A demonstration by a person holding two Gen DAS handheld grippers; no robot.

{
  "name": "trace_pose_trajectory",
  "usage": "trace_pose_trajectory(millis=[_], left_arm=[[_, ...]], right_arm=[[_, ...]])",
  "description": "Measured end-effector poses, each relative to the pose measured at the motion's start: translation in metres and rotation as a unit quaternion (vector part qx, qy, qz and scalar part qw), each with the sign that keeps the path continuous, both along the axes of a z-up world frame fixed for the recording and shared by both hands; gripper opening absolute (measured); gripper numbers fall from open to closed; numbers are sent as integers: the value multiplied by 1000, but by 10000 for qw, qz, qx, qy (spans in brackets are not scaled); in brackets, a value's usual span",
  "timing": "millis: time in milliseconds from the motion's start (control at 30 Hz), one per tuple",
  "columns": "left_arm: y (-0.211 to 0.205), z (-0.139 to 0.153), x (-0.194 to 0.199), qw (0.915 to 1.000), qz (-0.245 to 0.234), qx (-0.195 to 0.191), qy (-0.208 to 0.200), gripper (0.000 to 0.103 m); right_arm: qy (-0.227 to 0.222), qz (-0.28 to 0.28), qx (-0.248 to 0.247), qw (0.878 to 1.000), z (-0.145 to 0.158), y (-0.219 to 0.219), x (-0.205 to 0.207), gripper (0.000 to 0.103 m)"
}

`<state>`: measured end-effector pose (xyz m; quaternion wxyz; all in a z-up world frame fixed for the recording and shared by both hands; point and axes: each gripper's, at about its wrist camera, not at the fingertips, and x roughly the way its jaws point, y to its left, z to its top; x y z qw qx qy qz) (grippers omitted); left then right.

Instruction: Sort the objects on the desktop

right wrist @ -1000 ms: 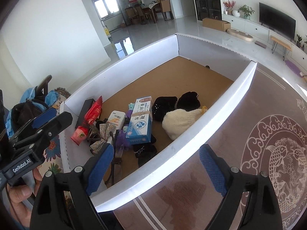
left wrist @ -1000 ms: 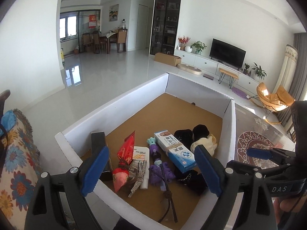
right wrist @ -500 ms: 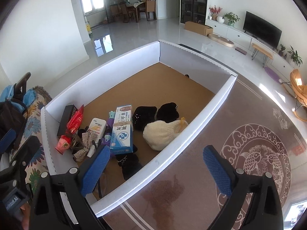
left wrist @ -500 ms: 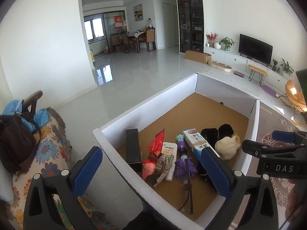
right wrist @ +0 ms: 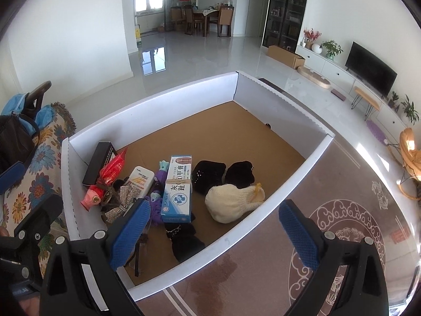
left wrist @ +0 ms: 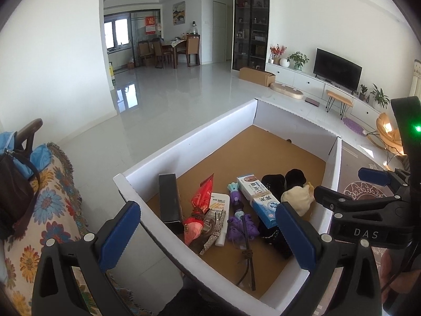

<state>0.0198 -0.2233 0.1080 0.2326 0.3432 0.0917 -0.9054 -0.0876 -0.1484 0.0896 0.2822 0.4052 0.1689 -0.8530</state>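
Observation:
A white-walled cardboard tray (right wrist: 289, 110) with a brown floor holds the objects, clustered at its near left end. Among them are a blue-and-white medicine box (right wrist: 177, 188) (left wrist: 259, 200), a cream knit hat (right wrist: 231, 202), black cloth pieces (right wrist: 210, 175), a red packet (right wrist: 110, 171) (left wrist: 201, 197), a black box (right wrist: 98, 162) (left wrist: 169, 201), a white tube (right wrist: 139, 183) and a purple toy (left wrist: 239, 223). My left gripper (left wrist: 208, 237) is open and empty above the tray's near edge. My right gripper (right wrist: 213, 234) is open and empty above the tray's right wall.
A patterned brown table top (right wrist: 342, 210) lies right of the tray. A floral blanket (left wrist: 39, 210) with a blue bag (left wrist: 15, 142) is at the left. The right gripper shows at the right of the left wrist view (left wrist: 368, 210).
Both grippers have pulled back and risen from the tray, so it looks smaller. Both stay open. The objects have not moved.

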Motion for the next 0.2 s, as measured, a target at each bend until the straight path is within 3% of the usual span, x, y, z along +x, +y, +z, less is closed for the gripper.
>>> trace_pose_trajectory(millis=[200], left_arm=[[5,2,7,9995,138,-134,237,103]], right_arm=[[-91,-70,-95,9999,-2,6,-5,99]])
